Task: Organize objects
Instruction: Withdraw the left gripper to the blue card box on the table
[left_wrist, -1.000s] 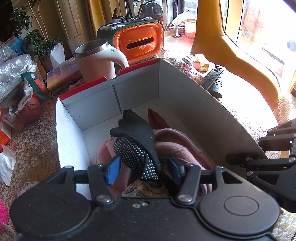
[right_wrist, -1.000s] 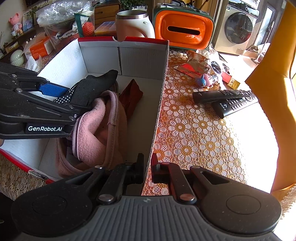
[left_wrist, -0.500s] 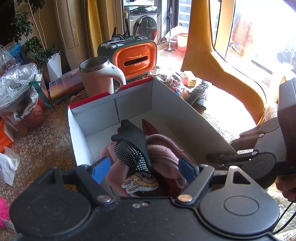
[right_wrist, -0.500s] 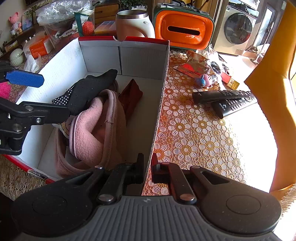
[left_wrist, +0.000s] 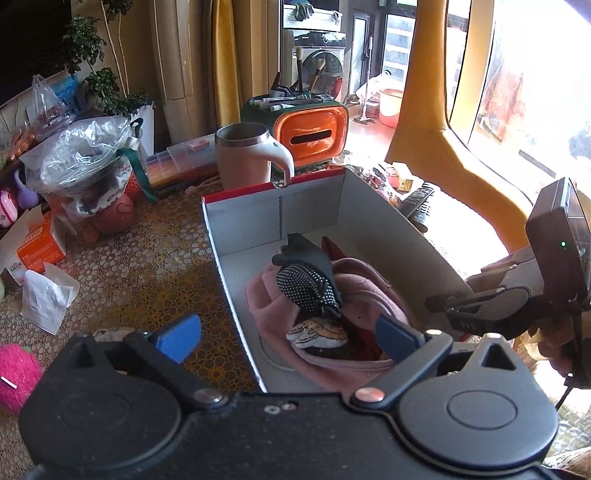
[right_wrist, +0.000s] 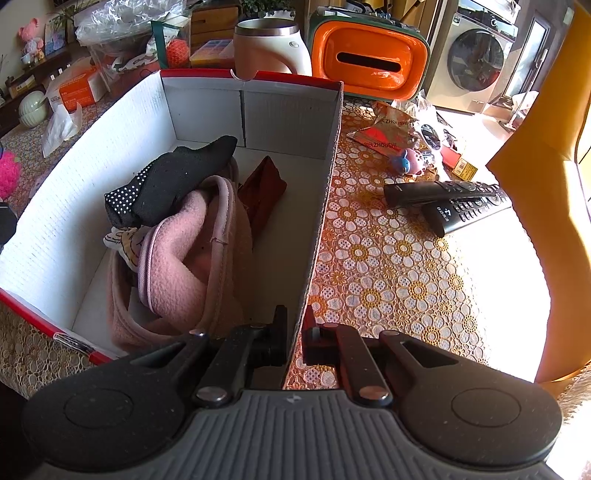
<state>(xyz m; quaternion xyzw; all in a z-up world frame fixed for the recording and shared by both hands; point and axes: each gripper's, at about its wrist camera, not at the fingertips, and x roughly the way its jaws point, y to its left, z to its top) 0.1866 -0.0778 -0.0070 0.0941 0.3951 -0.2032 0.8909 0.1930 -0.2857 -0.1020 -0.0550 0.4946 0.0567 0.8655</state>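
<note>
The left gripper (left_wrist: 288, 334) has let go of the black dotted glove (left_wrist: 308, 282) and pulled back up, its blue fingers spread wide apart. The glove now lies on top of the pink fleece (right_wrist: 192, 251) inside the white box (right_wrist: 74, 192). The right gripper (right_wrist: 294, 334) pinches the box's side wall, fingers pressed tight on it.

Pink fleece (right_wrist: 177, 273) hides most of cartoon-print item (right_wrist: 123, 240); box (right_wrist: 74, 192) near-left corner cut off.
</note>
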